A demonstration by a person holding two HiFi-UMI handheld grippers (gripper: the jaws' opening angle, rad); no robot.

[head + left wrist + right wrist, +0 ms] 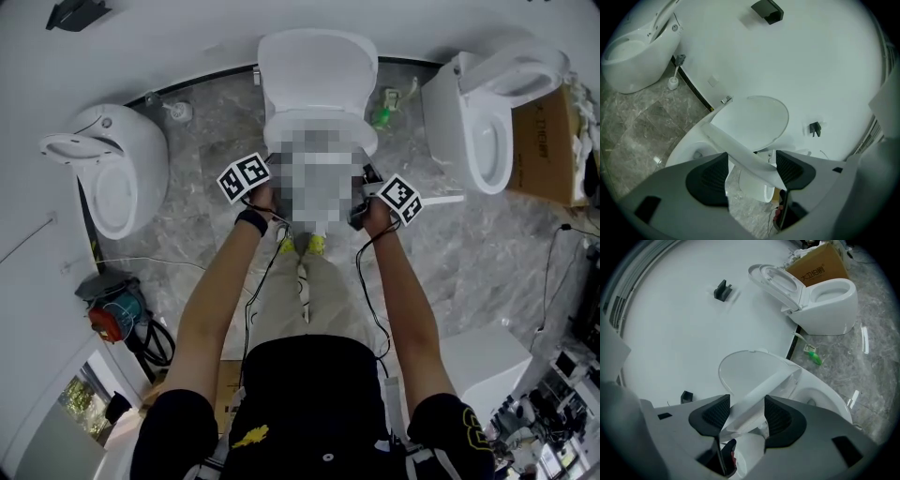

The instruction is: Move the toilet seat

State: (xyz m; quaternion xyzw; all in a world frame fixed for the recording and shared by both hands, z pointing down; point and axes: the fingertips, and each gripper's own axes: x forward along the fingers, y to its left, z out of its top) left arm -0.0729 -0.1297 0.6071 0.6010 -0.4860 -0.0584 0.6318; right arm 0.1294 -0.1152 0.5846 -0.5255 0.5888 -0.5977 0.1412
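From the head view, the person stood before the middle toilet (323,120), whose lid (317,66) was upright against the wall. The left gripper (270,187) and the right gripper (366,195) were at the two sides of its front; the part between them was blurred. A second toilet (112,169) stood at the left, and a third toilet (478,122) at the right beside a cardboard box (544,141).

In the left gripper view, the toilet seat (736,147) ran slantwise between the jaws, which stood wide and held its rim. The seat was raised off the bowl (686,150) and tilted, not yet up at the lid.

In the right gripper view, the jaws were also wide and gripped the seat's other side, and the white rim filled the gap between the pads (715,416). A green bottle (813,357) lay on the marble floor (843,366) near the wall.
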